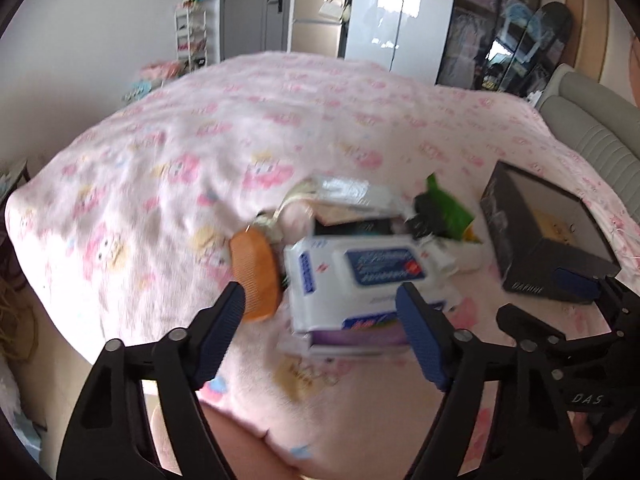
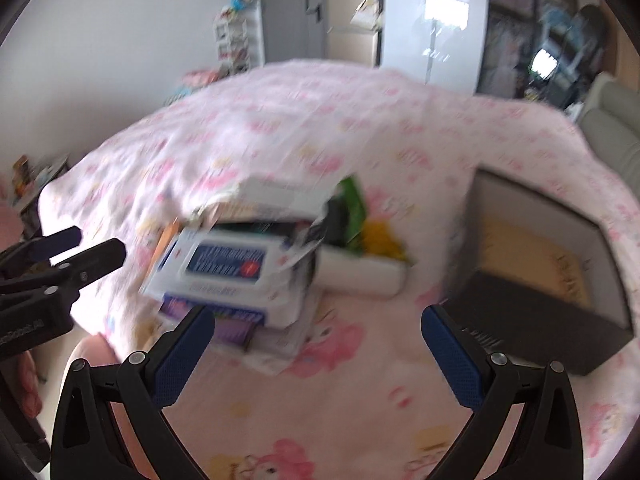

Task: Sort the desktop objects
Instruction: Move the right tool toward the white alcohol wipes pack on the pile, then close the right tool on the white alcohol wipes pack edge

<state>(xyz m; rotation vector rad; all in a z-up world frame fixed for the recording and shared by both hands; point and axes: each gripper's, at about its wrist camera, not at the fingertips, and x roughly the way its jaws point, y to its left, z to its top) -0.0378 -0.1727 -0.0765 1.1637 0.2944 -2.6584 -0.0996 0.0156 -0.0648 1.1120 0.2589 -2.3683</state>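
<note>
A pile of objects lies on the pink bed cover. On top is a white wet-wipes pack (image 1: pixel 360 276) with a blue label, also in the right wrist view (image 2: pixel 236 272). An orange comb (image 1: pixel 256 276) lies at its left, a green packet (image 1: pixel 444 208) behind it. A purple-edged box (image 1: pixel 356 336) sits under the pack. A black open box (image 1: pixel 548 236) stands to the right, also in the right wrist view (image 2: pixel 548 272). My left gripper (image 1: pixel 320 312) is open just short of the wipes pack. My right gripper (image 2: pixel 316 328) is open and empty, in front of the pile.
The bed cover (image 1: pixel 240 128) spreads wide behind the pile. A grey headboard (image 1: pixel 600 128) is at the right. Wardrobes, a door and a shelf rack stand along the far wall. A white roll-shaped item (image 2: pixel 360 276) and something yellow (image 2: pixel 384 244) lie between pile and black box.
</note>
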